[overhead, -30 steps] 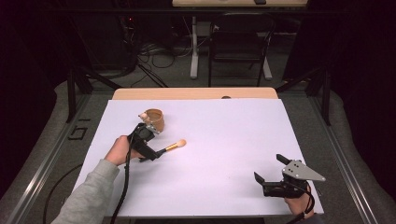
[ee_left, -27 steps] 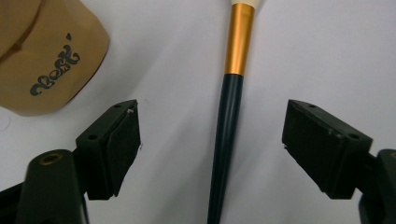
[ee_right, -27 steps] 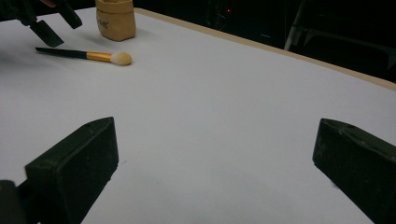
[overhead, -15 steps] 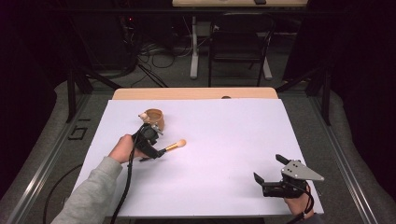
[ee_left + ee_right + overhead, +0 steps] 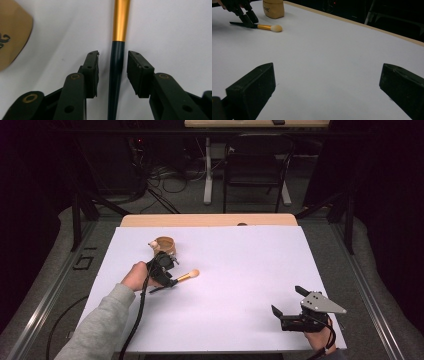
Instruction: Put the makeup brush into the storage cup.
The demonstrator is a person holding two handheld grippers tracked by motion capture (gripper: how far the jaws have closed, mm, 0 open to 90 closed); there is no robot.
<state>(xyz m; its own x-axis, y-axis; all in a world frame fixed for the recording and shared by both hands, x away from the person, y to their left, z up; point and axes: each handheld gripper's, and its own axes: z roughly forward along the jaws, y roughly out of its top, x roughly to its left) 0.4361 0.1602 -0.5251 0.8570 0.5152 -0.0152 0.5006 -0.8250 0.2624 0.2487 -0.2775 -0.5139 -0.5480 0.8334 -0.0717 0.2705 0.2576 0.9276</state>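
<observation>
the left gripper [image 5: 112, 72] stands over a makeup brush [image 5: 117, 62], its jaws narrowed around the dark handle and just now closing, yet a thin strip of white still shows on each side between pad and handle, so the pads are not yet pressing on it. the left gripper view gives that gap; the high view, where the left gripper [image 5: 162, 270] covers the spot, does not. from this gripper the handle runs straight ahead between the jaws, turns to a gold ferrule just past the fingertips, and a tan pot [image 5: 12, 37] with dark lettering sits off to the upper left.

the high view adds the layout: the makeup brush [image 5: 181, 278] lies flat on the white table cover [image 5: 240, 270], bristle head beyond the jaws, tan pot [image 5: 165, 245] just behind the gripper. the right gripper [image 5: 292, 315] rests well apart near the front edge.

the right gripper view looks between its own widely spread jaws, nothing between them, and shows the brush [image 5: 265, 27] side-on, far ahead and left, the pale bristle tip pointing away from the left gripper [image 5: 247, 17].
</observation>
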